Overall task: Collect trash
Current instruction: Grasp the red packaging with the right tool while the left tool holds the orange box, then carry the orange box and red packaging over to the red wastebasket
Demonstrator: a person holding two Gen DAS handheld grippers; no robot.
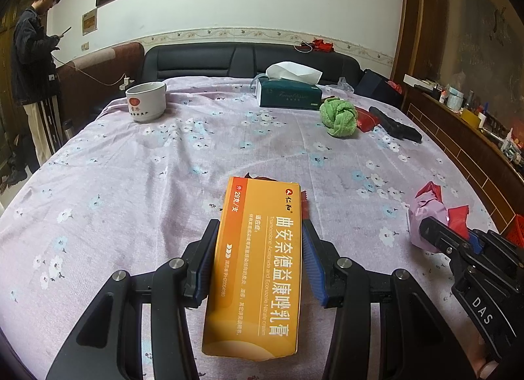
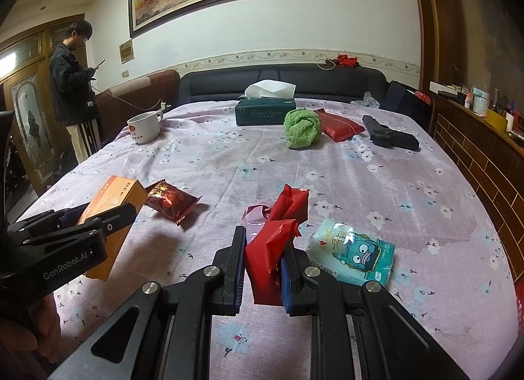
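My left gripper [image 1: 260,232] is shut on an orange medicine box [image 1: 258,262], held above the flowered bedsheet; from the right wrist view the same box [image 2: 111,203] shows at the left. My right gripper [image 2: 263,242] is shut on a crumpled red and pink plastic wrapper [image 2: 278,226]; the left wrist view shows that wrapper [image 1: 429,213] at the right edge. A dark red snack packet [image 2: 172,201] lies on the sheet just beyond the box. A pale blue cartoon packet [image 2: 355,250] lies right of my right gripper.
Farther up the bed stand a white mug [image 2: 144,127], a green tissue box [image 2: 265,111], a green rolled towel [image 2: 301,129], a red pouch [image 2: 342,126] and a black pistol-shaped object [image 2: 389,136]. A person [image 2: 75,91] stands at the left by the door. A cluttered wooden ledge [image 2: 484,111] runs along the right.
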